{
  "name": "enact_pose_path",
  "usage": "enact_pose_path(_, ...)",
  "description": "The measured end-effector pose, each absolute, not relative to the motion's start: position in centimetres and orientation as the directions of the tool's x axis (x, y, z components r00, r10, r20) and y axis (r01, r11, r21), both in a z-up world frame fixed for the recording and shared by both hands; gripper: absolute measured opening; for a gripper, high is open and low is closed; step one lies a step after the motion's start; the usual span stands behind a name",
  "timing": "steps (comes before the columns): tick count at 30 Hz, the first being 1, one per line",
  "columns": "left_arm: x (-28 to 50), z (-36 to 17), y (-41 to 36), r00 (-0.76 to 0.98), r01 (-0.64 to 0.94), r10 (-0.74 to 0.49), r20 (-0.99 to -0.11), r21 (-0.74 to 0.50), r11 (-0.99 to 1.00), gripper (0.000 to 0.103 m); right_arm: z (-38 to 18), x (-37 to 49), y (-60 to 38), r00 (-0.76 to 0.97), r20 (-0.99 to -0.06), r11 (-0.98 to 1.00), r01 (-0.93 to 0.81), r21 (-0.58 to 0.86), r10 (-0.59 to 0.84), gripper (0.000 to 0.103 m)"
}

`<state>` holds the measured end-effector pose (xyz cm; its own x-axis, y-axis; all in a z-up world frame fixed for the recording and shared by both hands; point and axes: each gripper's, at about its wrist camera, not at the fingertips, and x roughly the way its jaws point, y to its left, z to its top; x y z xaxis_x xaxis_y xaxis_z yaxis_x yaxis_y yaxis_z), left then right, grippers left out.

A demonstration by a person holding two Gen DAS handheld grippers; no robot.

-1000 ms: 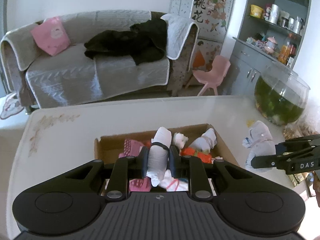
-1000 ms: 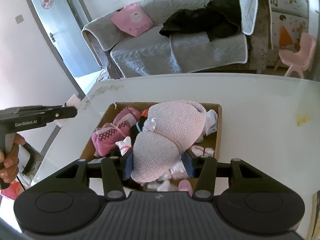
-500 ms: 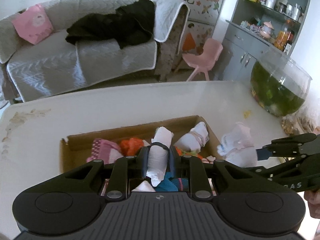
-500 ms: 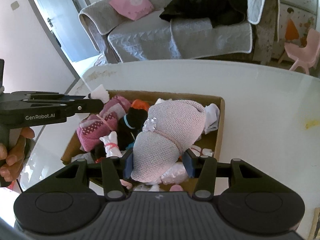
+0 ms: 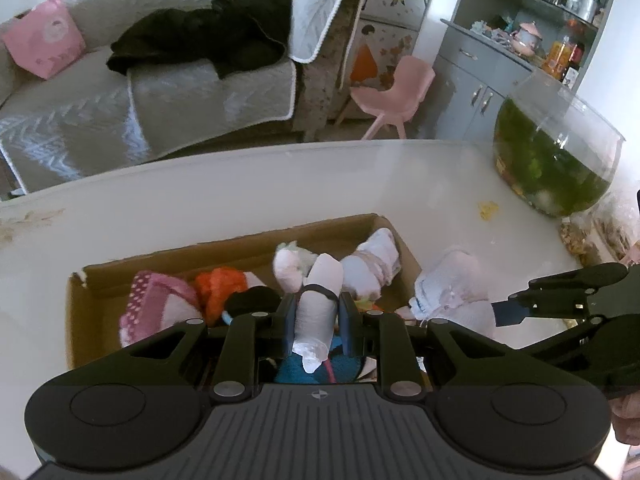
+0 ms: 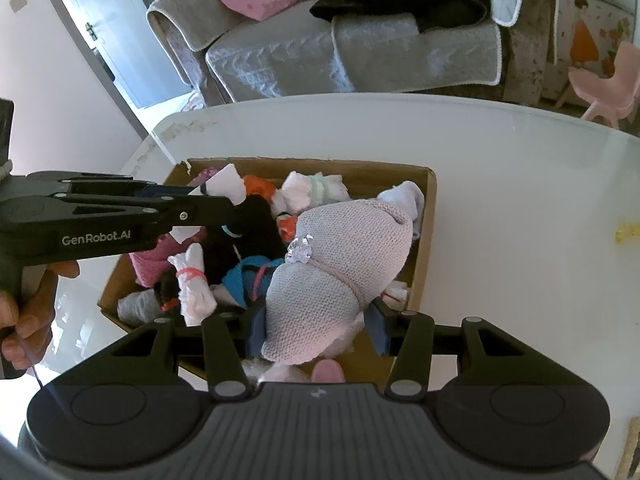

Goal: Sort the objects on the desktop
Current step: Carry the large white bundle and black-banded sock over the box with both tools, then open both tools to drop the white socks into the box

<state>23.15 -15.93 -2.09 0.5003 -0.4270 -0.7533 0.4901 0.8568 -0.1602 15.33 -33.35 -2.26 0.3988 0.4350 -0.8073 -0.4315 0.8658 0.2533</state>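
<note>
Cardboard box (image 6: 425, 240) of rolled socks sits mid-surface; our left gripper (image 5: 318, 320) clamps a white sock roll (image 5: 320, 304) above it, our right gripper (image 6: 316, 326) squeezes a pink knit bundle (image 6: 340, 264) at its 3 o'clock edge.

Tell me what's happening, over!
Left gripper shut on white sock roll. Right gripper shut on pink knit bundle. Both over cardboard box. Nothing blocking.
</note>
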Motion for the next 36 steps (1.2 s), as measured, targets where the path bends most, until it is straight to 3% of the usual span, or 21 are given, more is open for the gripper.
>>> enact_pose_path(20, 23.5, -6.0, -18.2, 0.467, 0.474, -0.4, -0.788, -0.158, 0.866, 0.029, -4.0, 15.5, -33.3, 0.342, -0.853, 0.849, -0.492, 0.194, 0.393, 0.047)
enact_pose_path(25, 23.1, -6.2, -18.5, 0.492, 0.481, -0.375, -0.786, -0.113, 0.869, 0.035, -4.5, 15.6, -32.8, 0.334, -0.857, 0.849, -0.491, 0.197, 0.392, 0.049)
enact_pose_path(30, 23.0, -6.2, -18.2, 0.514, 0.464, -0.361, -0.778, -0.102, 0.88, 0.061, -4.7, 15.4, -32.5, 0.338, -0.858, 0.852, -0.488, 0.192, 0.387, 0.053)
enact_pose_path(32, 23.1, -6.1, -17.9, 0.523, 0.452, -0.359, -0.773, -0.105, 0.886, 0.077, -4.7, 15.4, -32.4, 0.339, -0.859, 0.853, -0.486, 0.19, 0.385, 0.055)
enact_pose_path(36, 22.9, -5.9, -17.6, 0.542, 0.429, -0.342, -0.767, -0.097, 0.898, 0.084, -4.6, 15.3, -32.5, 0.344, -0.86, 0.856, -0.483, 0.182, 0.377, 0.059)
